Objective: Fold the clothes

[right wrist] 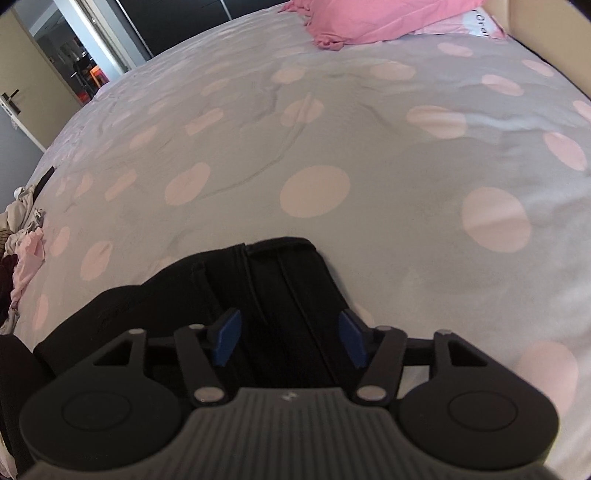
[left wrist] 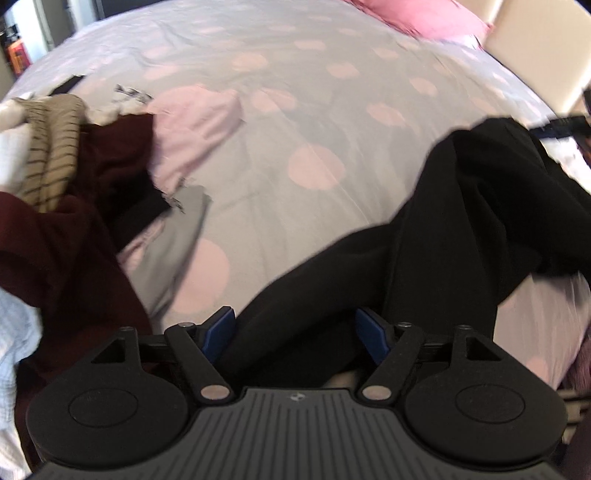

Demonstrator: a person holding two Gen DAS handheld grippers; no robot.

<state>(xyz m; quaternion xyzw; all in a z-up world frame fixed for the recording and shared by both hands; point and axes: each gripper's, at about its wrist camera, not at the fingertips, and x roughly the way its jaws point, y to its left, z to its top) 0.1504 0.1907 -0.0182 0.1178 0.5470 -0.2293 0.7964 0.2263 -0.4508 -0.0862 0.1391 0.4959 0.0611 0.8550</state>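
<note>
Bed (right wrist: 369,155) covered by a smooth grey duvet printed with large pale-pink round dots; shallow creases across the middle. Pink pillow (right wrist: 369,22) with a ruffled edge at the far end.

Black garment (left wrist: 461,206), matte and heavy-looking, lying on the duvet in thick rumpled folds. From the right wrist view, a flatter end of it (right wrist: 273,288) with parallel stitched seams and a banded edge, squared off toward the pillow.

Left claw (left wrist: 295,334) low over the black garment, jaws standing wide; blue flat pads (left wrist: 219,334) either side of a fold of the fabric, not pressing on it as far as visible. Right claw (right wrist: 290,341) likewise spread wide over the seamed end, blue pads (right wrist: 227,341) apart from each other, cloth between them but not pinched.

Pile of unfolded clothes (left wrist: 74,177) at the left side of the bed: dark maroon soft fabric, a beige piece with thin dark stripes, a pale pink smooth piece, a grey piece, some white knit, a light blue crinkled item at the lower left edge. Pile well apart from the black garment, bare duvet between.

Left wrist view blurred; fine weave not readable.
</note>
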